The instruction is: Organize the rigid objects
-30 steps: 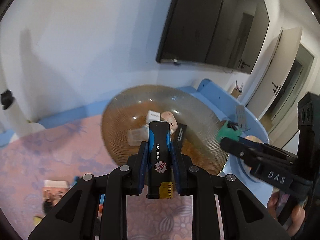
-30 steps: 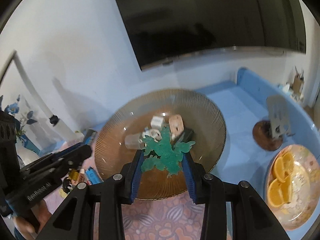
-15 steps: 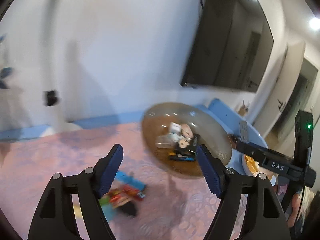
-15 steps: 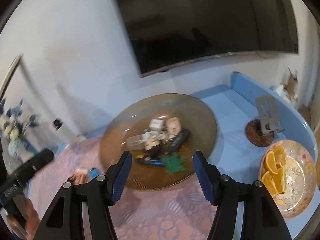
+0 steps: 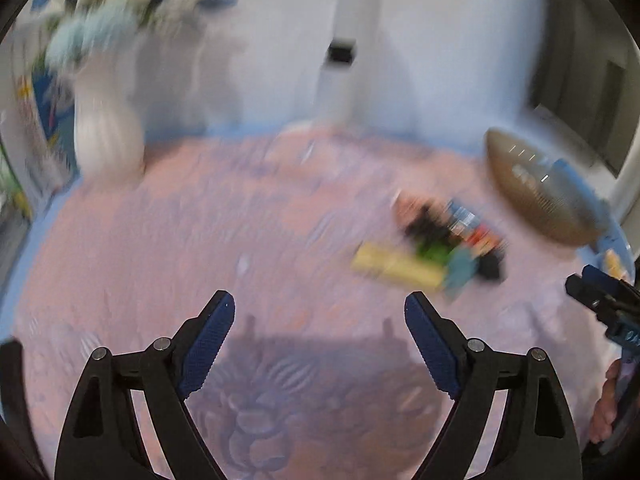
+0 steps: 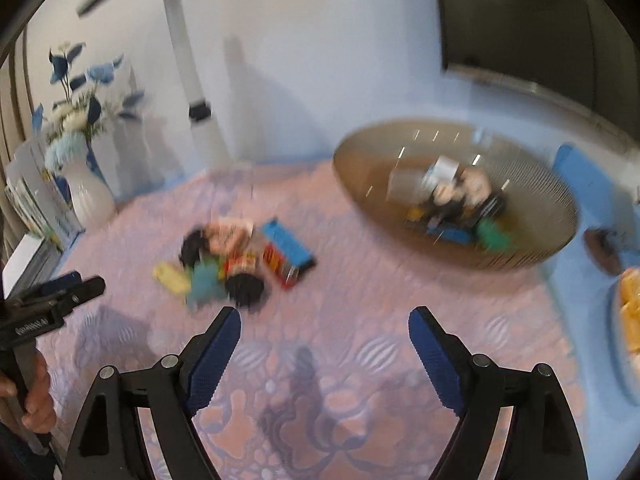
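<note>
Both views are motion-blurred. A brown ribbed glass bowl [image 6: 520, 248] on the table holds several small items, among them a green piece [image 6: 494, 234] and a blue-black one [image 6: 450, 234]. The bowl also shows at the right in the left wrist view [image 5: 552, 212]. A pile of loose small objects [image 6: 240, 256] lies on the pink tablecloth left of the bowl; it shows in the left wrist view [image 5: 440, 244]. My left gripper [image 5: 319, 346] is open and empty, above the cloth. My right gripper [image 6: 325, 354] is open and empty, just in front of the pile.
A white vase with blue flowers [image 6: 86, 192] stands at the far left, also in the left wrist view [image 5: 106, 136]. A plate of orange slices [image 6: 630, 300] sits at the right edge. A white post [image 6: 192, 80] rises behind the table.
Both grippers have let go of their items over the bowl, opened, and swung left and back toward the loose pile. The blue-black item and green piece now lie in the bowl.
</note>
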`<state>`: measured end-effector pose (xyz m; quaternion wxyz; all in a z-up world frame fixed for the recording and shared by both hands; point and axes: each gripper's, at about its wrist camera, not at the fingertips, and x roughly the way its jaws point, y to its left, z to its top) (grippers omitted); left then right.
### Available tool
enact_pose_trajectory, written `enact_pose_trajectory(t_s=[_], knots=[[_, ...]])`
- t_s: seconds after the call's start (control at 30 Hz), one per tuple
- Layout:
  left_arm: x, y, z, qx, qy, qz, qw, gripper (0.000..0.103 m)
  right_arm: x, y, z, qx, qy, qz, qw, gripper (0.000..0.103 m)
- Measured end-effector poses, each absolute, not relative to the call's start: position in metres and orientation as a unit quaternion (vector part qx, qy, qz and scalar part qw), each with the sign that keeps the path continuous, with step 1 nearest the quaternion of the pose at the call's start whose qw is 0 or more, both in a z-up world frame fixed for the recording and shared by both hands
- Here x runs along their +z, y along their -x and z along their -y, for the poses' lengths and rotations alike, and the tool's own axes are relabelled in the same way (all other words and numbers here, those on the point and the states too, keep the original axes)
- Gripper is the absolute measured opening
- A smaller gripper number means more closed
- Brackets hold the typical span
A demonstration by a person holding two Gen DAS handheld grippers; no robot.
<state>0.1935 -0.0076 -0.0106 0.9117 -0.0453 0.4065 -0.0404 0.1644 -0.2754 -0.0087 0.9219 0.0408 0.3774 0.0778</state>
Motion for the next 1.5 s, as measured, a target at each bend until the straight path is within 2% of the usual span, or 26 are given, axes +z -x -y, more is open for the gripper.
enact_pose_trajectory(t_s=[0.1, 0.3, 0.67, 0.9, 1.0, 1.23, 1.37, 1.5], knots=[[-0.034, -0.197, 0.004, -0.035, 0.055, -0.432, 0.899, 0.086, -0.029, -0.169, 0.275, 0.075, -0.045, -0.401, 0.912, 0.085], [-0.041, -0.194, 0.016, -0.047, 0.028, -0.433, 0.900, 0.086, -0.041, -0.177, 0.280, 0.070, -0.058, -0.413, 0.906, 0.085], [-0.039, -0.191, 0.026, -0.041, -0.002, -0.425, 0.904, 0.086, -0.046, -0.178, 0.263, 0.059, -0.015, -0.423, 0.904, 0.085], [-0.038, -0.193, 0.028, -0.040, 0.000, -0.439, 0.898, 0.086, -0.047, -0.181, 0.265, 0.067, -0.033, -0.441, 0.895, 0.085], [-0.030, -0.193, 0.046, -0.062, -0.020, -0.427, 0.902, 0.086, -0.041, -0.185, 0.263, 0.135, -0.094, -0.475, 0.864, 0.073], [-0.035, -0.221, 0.086, -0.094, -0.043, -0.450, 0.887, 0.086, -0.025, -0.216, 0.230, 0.227, -0.196, -0.489, 0.819, 0.069], [-0.045, -0.232, 0.086, -0.085, -0.040, -0.462, 0.882, 0.086, -0.038, -0.237, 0.215, 0.218, -0.196, -0.499, 0.815, 0.058], [-0.044, -0.238, 0.088, -0.079, -0.041, -0.460, 0.883, 0.087, -0.055, -0.258, 0.212, 0.213, -0.240, -0.508, 0.799, 0.054]])
